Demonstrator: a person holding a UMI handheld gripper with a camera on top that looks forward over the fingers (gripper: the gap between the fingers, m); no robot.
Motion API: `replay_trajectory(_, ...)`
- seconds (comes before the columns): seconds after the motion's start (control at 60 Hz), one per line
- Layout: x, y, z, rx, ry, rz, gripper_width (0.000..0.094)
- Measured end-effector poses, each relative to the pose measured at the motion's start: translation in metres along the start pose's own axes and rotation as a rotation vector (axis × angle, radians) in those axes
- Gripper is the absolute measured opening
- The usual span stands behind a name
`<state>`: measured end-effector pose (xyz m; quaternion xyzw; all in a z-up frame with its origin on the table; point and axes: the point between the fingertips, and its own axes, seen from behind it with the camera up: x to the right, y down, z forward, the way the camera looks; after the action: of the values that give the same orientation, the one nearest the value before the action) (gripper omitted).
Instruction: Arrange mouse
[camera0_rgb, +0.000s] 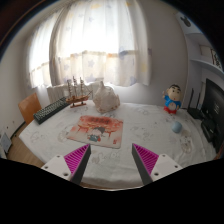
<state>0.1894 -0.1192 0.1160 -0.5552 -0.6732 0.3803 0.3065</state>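
We see the gripper (112, 160) open, gripping nothing; a mouse pad (95, 129) at 11 o'clock ahead, Doraemon figure (173, 99) at 1 o'clock.

The gripper (112, 162) is hovering over the near edge of the white patterned desk (150, 128), its magenta-padded fingers (77, 160) standing apart with nothing between them. Beyond them, a flat orange-printed mat (96, 128) is lying mid-desk. A dark keyboard (55, 109) is lying toward the far left corner. A small blue-and-red figurine (174, 98) is standing at the far right edge.
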Motion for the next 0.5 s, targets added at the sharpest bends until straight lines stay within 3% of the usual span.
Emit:
replay_trajectory(0.267, 0.073, 0.012, 0.007, 0.028, 0.119, 0.014, 0.0852)
replay_trajectory(0.5, 0.158, 0.035, 0.006, 0.003, 0.249, 0.08, 0.0851)
